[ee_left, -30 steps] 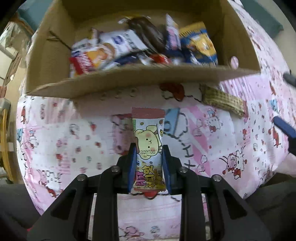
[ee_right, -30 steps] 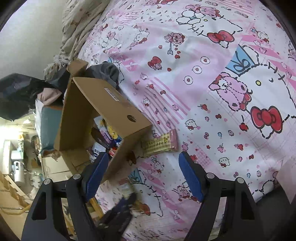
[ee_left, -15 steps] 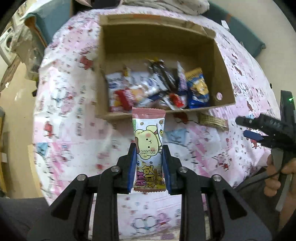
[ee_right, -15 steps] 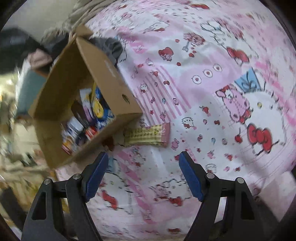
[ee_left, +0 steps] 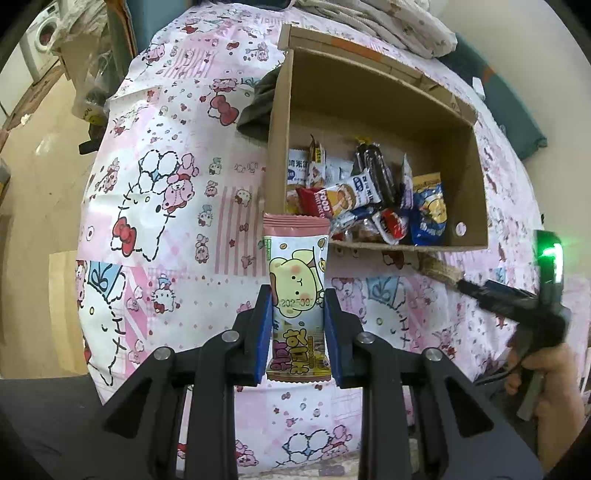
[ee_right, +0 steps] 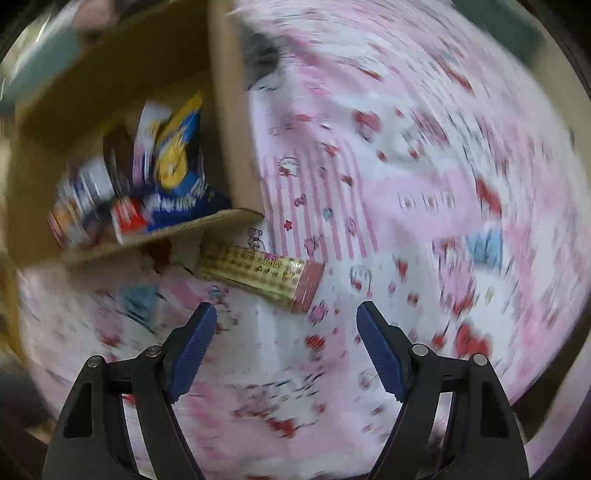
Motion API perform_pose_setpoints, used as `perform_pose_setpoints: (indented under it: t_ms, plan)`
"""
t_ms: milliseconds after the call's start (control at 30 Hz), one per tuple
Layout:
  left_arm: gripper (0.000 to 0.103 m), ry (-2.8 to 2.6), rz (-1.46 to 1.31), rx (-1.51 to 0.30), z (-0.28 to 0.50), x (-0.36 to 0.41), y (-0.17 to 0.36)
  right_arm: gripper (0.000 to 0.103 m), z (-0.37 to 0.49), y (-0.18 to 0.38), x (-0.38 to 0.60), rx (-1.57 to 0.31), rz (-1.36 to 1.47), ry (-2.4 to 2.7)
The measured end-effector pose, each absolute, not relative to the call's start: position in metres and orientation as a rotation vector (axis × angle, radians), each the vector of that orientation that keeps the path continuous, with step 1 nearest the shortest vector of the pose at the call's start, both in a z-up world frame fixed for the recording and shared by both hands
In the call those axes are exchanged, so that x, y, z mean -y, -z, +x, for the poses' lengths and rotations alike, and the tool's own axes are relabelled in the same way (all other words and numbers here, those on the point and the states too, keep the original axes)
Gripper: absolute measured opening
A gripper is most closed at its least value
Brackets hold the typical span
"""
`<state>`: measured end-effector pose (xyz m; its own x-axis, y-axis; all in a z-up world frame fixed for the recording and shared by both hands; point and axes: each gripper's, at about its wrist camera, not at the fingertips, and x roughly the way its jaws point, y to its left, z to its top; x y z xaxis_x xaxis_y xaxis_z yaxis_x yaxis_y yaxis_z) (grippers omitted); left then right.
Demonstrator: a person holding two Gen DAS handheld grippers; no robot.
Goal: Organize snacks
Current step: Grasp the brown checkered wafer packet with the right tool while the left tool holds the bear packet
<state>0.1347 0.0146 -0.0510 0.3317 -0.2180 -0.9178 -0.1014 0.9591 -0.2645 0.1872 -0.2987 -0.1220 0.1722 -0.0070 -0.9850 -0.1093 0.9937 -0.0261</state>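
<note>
My left gripper [ee_left: 297, 295] is shut on a pink snack packet [ee_left: 297, 266] with a yellow cartoon animal, held above the bed near the front left corner of a cardboard box [ee_left: 279, 122]. Several snack packets [ee_left: 365, 199] lie inside the box. A yellow snack bar with a pink end [ee_right: 262, 271] lies on the sheet just outside the box's front wall [ee_right: 155, 236]; the same snack bar [ee_left: 439, 271] shows partly in the left wrist view. My right gripper [ee_right: 286, 317] hangs open over the sheet just short of that bar, nothing between its fingers. The right gripper [ee_left: 480, 290] also shows at the right, held by a hand [ee_left: 554, 373].
A pink cartoon-print sheet [ee_left: 177, 206] covers the bed. A dark cloth [ee_left: 258, 99] lies behind the box's left wall. Folded bedding [ee_left: 388, 22] lies at the far side. Floor and a washing machine [ee_left: 40, 40] are off to the left.
My left gripper rose and pulled back with the packet, so the box now looks smaller and shifted right. My right gripper rolled and swung closer to the yellow bar; its view is blurred.
</note>
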Motion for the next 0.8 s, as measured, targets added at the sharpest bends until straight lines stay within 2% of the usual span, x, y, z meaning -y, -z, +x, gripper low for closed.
perform_pose_setpoints:
  t_ms: [167, 467, 533, 600, 667, 700, 733, 800]
  plan:
    - [0.022, 0.109, -0.33, -1.258, 0.135, -0.011, 0.052, 0.081, 0.203, 0.141, 0.262, -1.354, -0.376, -0.16]
    - [0.022, 0.097, -0.313, -1.291, 0.137, -0.005, 0.062, 0.081, 0.217, 0.169, 0.253, -1.394, -0.401, -0.253]
    - [0.022, 0.098, -0.312, -1.303, 0.137, -0.004, 0.065, 0.078, 0.217, 0.169, 0.254, -1.401, -0.38, -0.273]
    - [0.022, 0.095, -0.291, -1.303, 0.137, -0.001, 0.067, 0.058, 0.217, 0.166, 0.251, -1.412, -0.361, -0.309]
    - [0.022, 0.08, -0.257, -1.288, 0.136, 0.002, 0.066, 0.044, 0.211, 0.16, 0.242, -1.403, -0.374, -0.338]
    - [0.022, 0.076, -0.237, -1.275, 0.136, 0.004, 0.065, 0.032, 0.207, 0.159, 0.236, -1.402, -0.39, -0.356]
    - [0.022, 0.077, -0.219, -1.266, 0.136, 0.006, 0.064, 0.028, 0.203, 0.159, 0.231, -1.409, -0.401, -0.379]
    - [0.022, 0.081, -0.193, -1.25, 0.137, 0.009, 0.062, 0.028, 0.196, 0.158, 0.225, -1.415, -0.411, -0.39]
